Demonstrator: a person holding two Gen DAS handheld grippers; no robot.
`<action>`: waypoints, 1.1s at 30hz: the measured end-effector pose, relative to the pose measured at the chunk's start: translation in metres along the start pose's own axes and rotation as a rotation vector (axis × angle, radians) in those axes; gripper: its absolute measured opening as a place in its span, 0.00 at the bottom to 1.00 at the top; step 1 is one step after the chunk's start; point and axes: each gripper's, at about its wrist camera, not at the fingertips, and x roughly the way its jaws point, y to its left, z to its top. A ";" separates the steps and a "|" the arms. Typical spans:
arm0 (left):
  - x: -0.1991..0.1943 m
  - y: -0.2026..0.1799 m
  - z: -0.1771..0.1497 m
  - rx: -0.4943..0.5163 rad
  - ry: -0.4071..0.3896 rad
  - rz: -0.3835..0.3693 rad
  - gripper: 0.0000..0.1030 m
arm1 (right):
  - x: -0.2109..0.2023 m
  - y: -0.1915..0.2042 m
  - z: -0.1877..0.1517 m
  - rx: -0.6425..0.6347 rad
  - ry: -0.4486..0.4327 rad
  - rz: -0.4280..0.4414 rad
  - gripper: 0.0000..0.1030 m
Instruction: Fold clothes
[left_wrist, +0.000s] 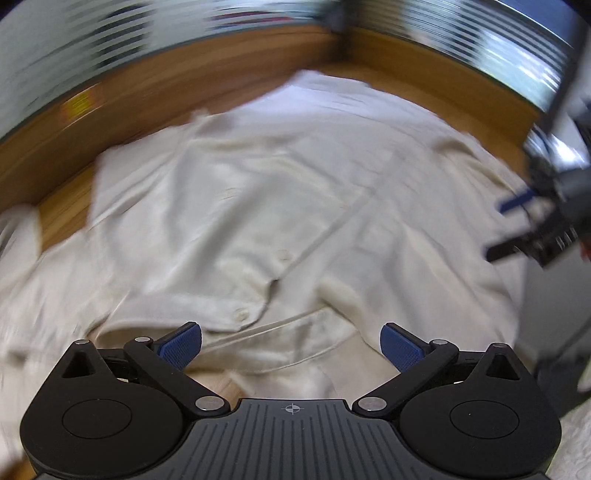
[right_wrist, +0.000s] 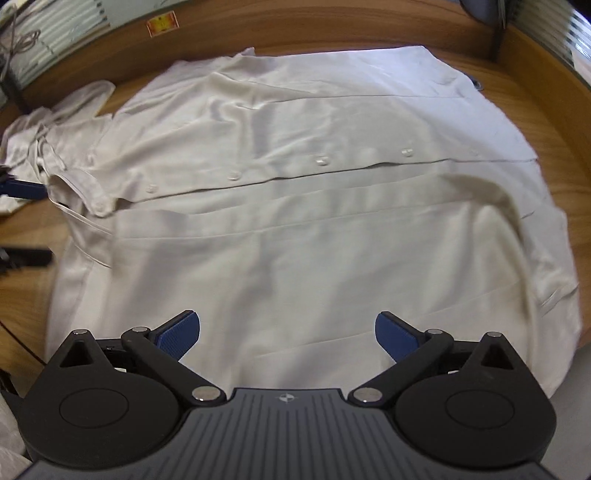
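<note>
A cream button-up shirt (right_wrist: 295, 206) lies spread flat on the wooden table, front up, buttons in a row across the middle, collar at the left. My right gripper (right_wrist: 287, 338) is open and empty, just above the shirt's near side. In the left wrist view, which is blurred, the same shirt (left_wrist: 288, 206) fills the middle with its collar nearest. My left gripper (left_wrist: 291, 349) is open and empty over the collar. The right gripper (left_wrist: 535, 221) shows at the right edge there. The left gripper's blue fingertip (right_wrist: 26, 188) shows at the left edge of the right wrist view.
The wooden table (right_wrist: 554, 92) has a raised wooden rim at the back. A red and yellow sticker (right_wrist: 162, 24) is on that rim. A second pale garment (right_wrist: 48, 125) lies bunched at the shirt's far left. Window blinds run behind the table.
</note>
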 end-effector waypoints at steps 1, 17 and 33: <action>0.004 -0.002 0.001 0.056 0.007 -0.018 1.00 | 0.001 0.007 -0.003 0.011 -0.001 -0.007 0.99; 0.062 0.013 0.021 0.336 0.128 -0.310 0.54 | 0.028 0.039 -0.038 0.046 0.071 -0.120 0.99; 0.008 0.059 -0.011 0.038 0.028 -0.384 0.04 | 0.026 0.056 -0.030 -0.009 0.017 -0.164 0.99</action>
